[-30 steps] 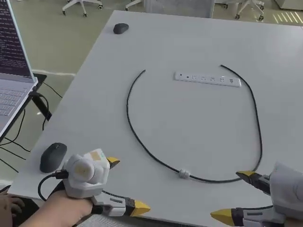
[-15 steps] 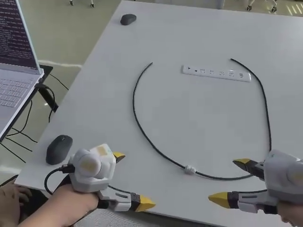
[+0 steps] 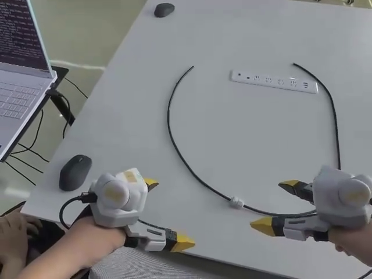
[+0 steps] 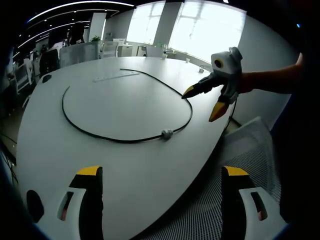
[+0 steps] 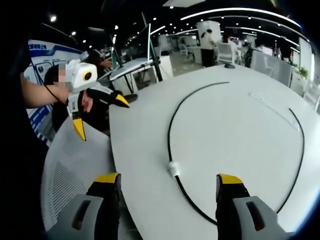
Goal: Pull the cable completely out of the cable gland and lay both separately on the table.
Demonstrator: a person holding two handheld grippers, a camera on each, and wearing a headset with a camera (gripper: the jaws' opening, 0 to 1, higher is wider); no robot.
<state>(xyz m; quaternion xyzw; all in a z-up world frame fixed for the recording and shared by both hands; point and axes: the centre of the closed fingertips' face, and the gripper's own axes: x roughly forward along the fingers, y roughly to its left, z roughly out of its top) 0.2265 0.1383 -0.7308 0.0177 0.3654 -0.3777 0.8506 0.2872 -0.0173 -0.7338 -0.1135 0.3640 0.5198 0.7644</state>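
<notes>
Head view: my left gripper (image 3: 168, 213) and right gripper (image 3: 274, 205) gape empty (jaws wide); gland (image 3: 236, 202), threaded on cable (image 3: 170, 131), sits at the right's nine o'clock.

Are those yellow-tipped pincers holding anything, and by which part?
Nothing is held. The left hand-held gripper and the right hand-held gripper are both open; the cable and its cable gland lie ungripped on the table.

laptop (image 3: 20, 64), mouse (image 3: 75, 172), power strip (image 3: 274, 82), white table (image 3: 244, 139)
</notes>
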